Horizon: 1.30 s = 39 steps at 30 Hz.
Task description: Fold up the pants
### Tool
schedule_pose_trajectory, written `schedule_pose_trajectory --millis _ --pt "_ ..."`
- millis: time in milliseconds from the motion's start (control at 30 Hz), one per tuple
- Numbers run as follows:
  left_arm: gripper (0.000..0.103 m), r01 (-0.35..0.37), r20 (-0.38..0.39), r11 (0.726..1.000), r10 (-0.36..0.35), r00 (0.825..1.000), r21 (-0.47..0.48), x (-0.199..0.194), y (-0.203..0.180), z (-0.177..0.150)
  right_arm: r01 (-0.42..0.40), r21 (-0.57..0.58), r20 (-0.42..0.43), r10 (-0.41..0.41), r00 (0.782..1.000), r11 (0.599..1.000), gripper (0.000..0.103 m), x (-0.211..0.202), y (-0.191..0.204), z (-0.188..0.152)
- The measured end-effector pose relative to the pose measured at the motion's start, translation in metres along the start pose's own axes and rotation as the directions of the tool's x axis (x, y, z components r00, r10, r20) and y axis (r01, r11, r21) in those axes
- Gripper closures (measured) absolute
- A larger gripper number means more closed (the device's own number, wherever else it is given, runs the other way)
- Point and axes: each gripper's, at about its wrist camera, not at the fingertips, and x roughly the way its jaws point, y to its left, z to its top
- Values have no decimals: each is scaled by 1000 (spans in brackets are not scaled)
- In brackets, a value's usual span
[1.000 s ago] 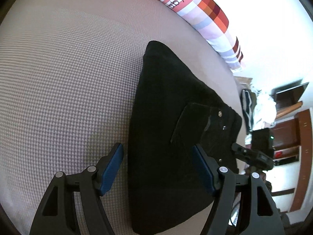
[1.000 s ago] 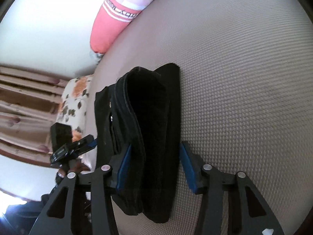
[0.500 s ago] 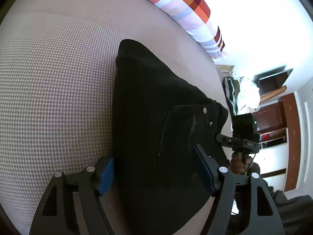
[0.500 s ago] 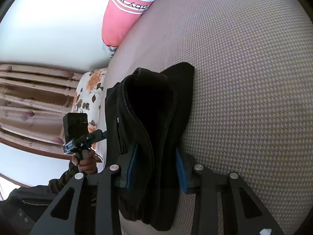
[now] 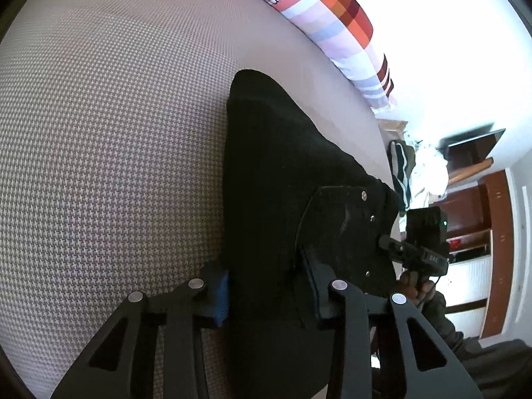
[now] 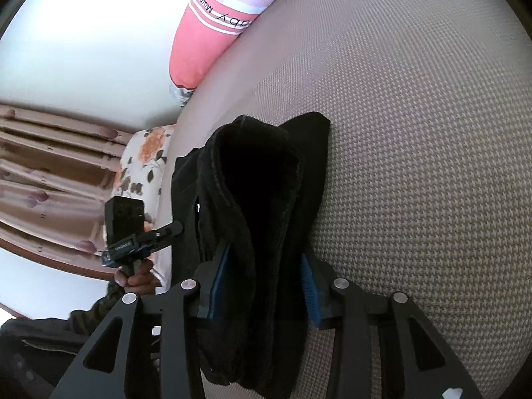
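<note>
Both grippers pinch thick, folded black pants on houndstooth weave.

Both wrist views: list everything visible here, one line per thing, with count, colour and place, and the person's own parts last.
pants: one pair, black, folded on the bed, both grippers closed on its near end.
bed cover: one, grey-and-white houndstooth weave, under the pants.
pillow: one, pink with white stripes, lettering and coloured checks, at the bed's far edge.
floral cushion: one, white with orange flowers, beside the bed.
curtain: pinkish brown, behind the cushion.
wooden shelves: brown, beyond the bed.
clothes heap: white and dark green, beside the shelves.
left gripper: black, blue pads, jaws just closed onto the pants.
right gripper: black, blue pads, clamping the folded layers.
</note>
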Motion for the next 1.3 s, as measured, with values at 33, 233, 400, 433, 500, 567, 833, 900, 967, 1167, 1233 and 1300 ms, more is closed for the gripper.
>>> schedule_pose_trajectory --millis 33,233,400,433,500,567,833,900,967,1167,1233,1300 --pt "66 1 -4 1000 -1 1000 -4 2 -1 2 -9 4 -6 9 1000 1000 69 1 -2 2" --pt "66 21 -12 1000 -21 1000 -20 10 -2 11 -14 -32 -28 13 1000 999 71 12 2 10" --pt "68 31 14 998 -30 999 -55 14 -1 18 2 -11 -2 -2 1000 1000 71 16 4 13" --pt "71 -2 19 999 2 1000 -39 15 -6 17 17 -10 5 -17 1000 1000 71 15 5 12" --pt "73 -91 41 996 91 995 15 16 -19 14 64 -11 23 -63 998 998 72 13 11 7" --pt "75 -194 67 979 190 980 61 21 -36 13 120 -22 46 -119 992 993 73 12 20 4" --pt "83 -436 156 884 412 898 168 32 -73 7 281 -44 93 -276 957 959 77 9 52 -2" --pt "84 -469 179 862 439 880 191 32 -80 4 281 -30 105 -276 955 959 79 7 55 -3" --pt "85 -476 189 858 444 876 194 29 -83 2 278 -22 117 -274 955 960 80 6 59 -5" --pt "85 -474 208 859 436 876 193 12 -90 -6 268 -18 141 -263 955 963 81 7 78 -12" --pt "85 -480 221 856 439 871 193 8 -92 -10 259 -19 143 -254 957 966 82 9 84 -16" --pt "85 -482 232 854 438 869 193 1 -92 -16 255 -21 144 -249 958 967 82 11 88 -19"
